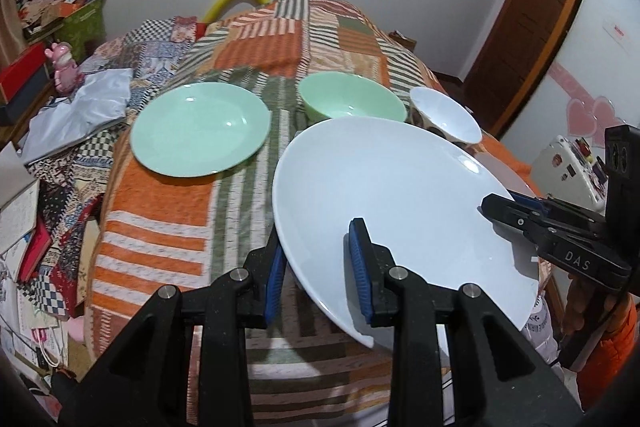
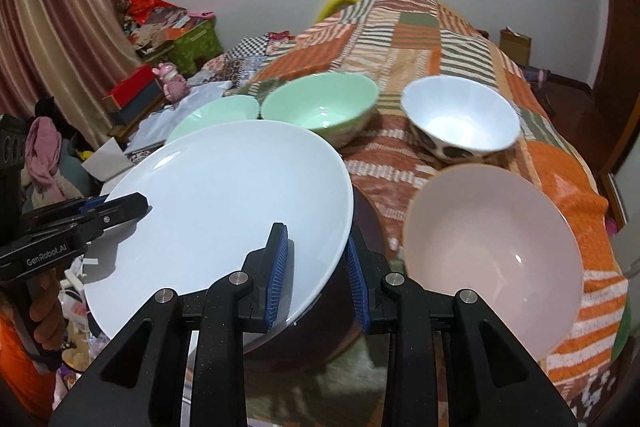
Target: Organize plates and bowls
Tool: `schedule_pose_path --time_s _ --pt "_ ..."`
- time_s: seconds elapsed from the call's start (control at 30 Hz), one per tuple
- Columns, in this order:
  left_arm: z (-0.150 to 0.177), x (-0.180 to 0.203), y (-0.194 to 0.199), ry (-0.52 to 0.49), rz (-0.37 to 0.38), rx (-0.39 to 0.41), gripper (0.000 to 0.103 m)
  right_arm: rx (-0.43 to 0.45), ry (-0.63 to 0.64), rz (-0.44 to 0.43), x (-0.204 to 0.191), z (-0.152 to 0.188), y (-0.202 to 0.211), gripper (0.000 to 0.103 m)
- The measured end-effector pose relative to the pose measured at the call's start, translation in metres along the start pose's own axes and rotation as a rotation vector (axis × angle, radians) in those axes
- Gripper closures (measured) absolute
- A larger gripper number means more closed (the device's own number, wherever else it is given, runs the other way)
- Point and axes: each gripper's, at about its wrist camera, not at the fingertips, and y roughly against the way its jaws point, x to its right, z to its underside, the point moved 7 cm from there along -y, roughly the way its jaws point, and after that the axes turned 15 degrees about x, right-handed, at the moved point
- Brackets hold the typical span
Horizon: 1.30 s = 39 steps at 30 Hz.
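Nothing looks stacked yet: green plate (image 1: 200, 129), green bowl (image 1: 352, 96), patterned white bowl (image 2: 460, 117) and pink bowl (image 2: 494, 255) sit apart on the quilt (image 1: 160, 227). The white plate (image 1: 400, 203) is lifted — left gripper (image 1: 318, 273) and right gripper (image 2: 316, 277) each straddle its rim narrowly, gripping it.

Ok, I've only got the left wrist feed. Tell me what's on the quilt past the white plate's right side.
Observer: A pink bowl, empty, sits just right of the white plate.
Operator: Place it against the white bowl.
Observer: It stands in front of the white bowl, nearer the camera.
Operator: Give me the right gripper's hold, close up.
Observer: The right gripper straddles the plate's rim, one finger on top, the other beneath.
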Motion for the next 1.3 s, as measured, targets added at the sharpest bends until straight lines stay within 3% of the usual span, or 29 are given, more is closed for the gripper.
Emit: schedule_pose_path --time_s 0.27,1.0,1.3 --pt "0.015 0.006 -0.017 -0.001 0.030 -0.044 0.073 -0.035 -0.029 0.020 0.009 0.016 -0.001 0.076" --pt "0.036 -0.016 -0.051 0.046 0.001 -0.113 0.073 -0.094 -0.066 0.036 0.009 0.039 -0.019 0.077" --pt "0.043 -0.014 -0.063 0.036 -0.008 -0.134 0.073 -0.071 -0.107 0.035 0.014 0.038 -0.014 0.077"
